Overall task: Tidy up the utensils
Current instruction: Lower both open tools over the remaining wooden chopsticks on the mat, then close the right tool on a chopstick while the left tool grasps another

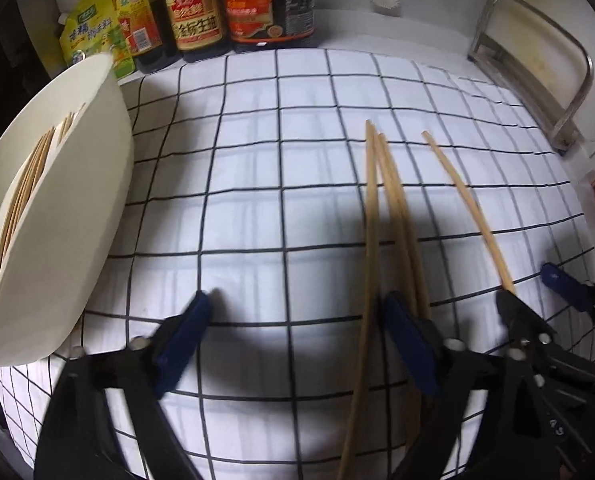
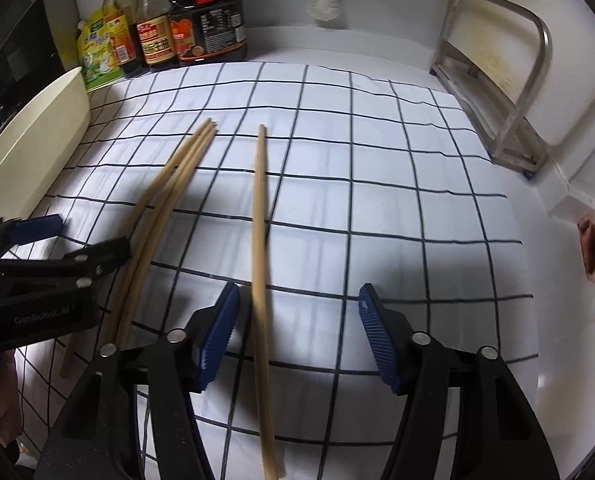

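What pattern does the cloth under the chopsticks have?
The cloth is white with a dark grid; right wrist view shows it best.

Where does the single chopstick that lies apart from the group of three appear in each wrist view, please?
Left wrist view: the lone chopstick runs diagonally at right of centre, right of the three bunched chopsticks.
Right wrist view: the lone chopstick runs nearly vertically at centre, between the right tool pads.
Shared landmark: the steel rack at upper right.

Chinese characters 金标生抽 on a soy sauce bottle's label [image 1: 194, 20] beyond the left fingers, "GenRobot" embossed on the left gripper [image 2: 37, 256] body, other labels unreadable
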### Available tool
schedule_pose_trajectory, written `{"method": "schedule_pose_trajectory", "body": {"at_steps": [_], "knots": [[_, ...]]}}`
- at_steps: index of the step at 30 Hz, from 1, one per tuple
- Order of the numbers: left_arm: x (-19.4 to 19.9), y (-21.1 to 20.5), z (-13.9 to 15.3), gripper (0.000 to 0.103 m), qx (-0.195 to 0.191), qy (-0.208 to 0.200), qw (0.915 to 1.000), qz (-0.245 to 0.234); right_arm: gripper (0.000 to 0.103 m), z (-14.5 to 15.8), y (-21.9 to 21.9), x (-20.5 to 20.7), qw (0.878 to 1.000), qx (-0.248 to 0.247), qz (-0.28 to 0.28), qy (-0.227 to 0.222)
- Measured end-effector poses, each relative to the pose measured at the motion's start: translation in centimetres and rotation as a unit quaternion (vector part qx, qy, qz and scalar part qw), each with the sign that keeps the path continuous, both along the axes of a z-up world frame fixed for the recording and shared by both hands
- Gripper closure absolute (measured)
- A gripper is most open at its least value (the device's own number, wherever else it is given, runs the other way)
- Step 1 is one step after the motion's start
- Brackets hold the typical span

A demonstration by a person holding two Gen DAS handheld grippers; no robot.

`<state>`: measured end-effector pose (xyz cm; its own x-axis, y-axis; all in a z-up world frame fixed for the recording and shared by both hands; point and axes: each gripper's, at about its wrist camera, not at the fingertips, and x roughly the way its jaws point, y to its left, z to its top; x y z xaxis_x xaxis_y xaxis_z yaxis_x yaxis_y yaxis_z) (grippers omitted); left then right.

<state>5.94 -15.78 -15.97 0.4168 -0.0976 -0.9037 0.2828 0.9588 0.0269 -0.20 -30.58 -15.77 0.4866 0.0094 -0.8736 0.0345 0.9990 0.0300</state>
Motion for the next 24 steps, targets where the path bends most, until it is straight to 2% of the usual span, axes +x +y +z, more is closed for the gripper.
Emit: {"method": "schedule_pose_trajectory", "body": {"at_steps": [2,3,4,6,7,12,15,18,24], "knots": [[-0.3,-0.6,0.4,0.051,-0.004,-0.005,0.9998,-0.019,0.067,0.1,0.5,0.0,1.000,0.000,0.013,-0.001],[-0.4,-0.9,0.5,0.064,-0.004,-0.006,0.9996,-0.028,0.076,0.2,0.8,0.0,1.000,0.000,0.018,0.000],[-0.6,-1.2,0.6,0.069,-0.005,-0.006,0.9994,-0.034,0.086,0.2,1.1,0.1,1.000,-0.001,0.024,0.001],[-0.8,-1.6,0.6,0.089,-0.005,-0.004,0.9990,-0.044,0.097,0.3,1.4,0.2,1.000,-0.006,0.026,0.002],[-0.8,-1.7,0.7,0.094,-0.006,-0.003,0.9988,-0.048,0.097,0.3,1.4,0.2,1.000,-0.002,0.025,0.003],[-1.1,-1.1,0.7,0.096,-0.032,0.013,0.9981,-0.051,0.097,0.8,0.4,0.0,0.999,0.032,0.003,0.005],[-1.3,-0.9,1.2,0.096,-0.033,0.014,0.9979,-0.054,0.097,1.8,0.2,-0.1,0.999,0.042,-0.007,-0.001],[-1.4,-0.4,2.6,0.096,-0.041,0.009,0.9975,-0.057,0.097,3.4,0.2,-0.2,0.998,0.054,-0.016,-0.010],[-0.7,2.4,7.0,0.096,-0.071,-0.018,0.9962,-0.047,0.097,7.1,2.0,0.5,0.997,0.068,-0.011,-0.032]]}}
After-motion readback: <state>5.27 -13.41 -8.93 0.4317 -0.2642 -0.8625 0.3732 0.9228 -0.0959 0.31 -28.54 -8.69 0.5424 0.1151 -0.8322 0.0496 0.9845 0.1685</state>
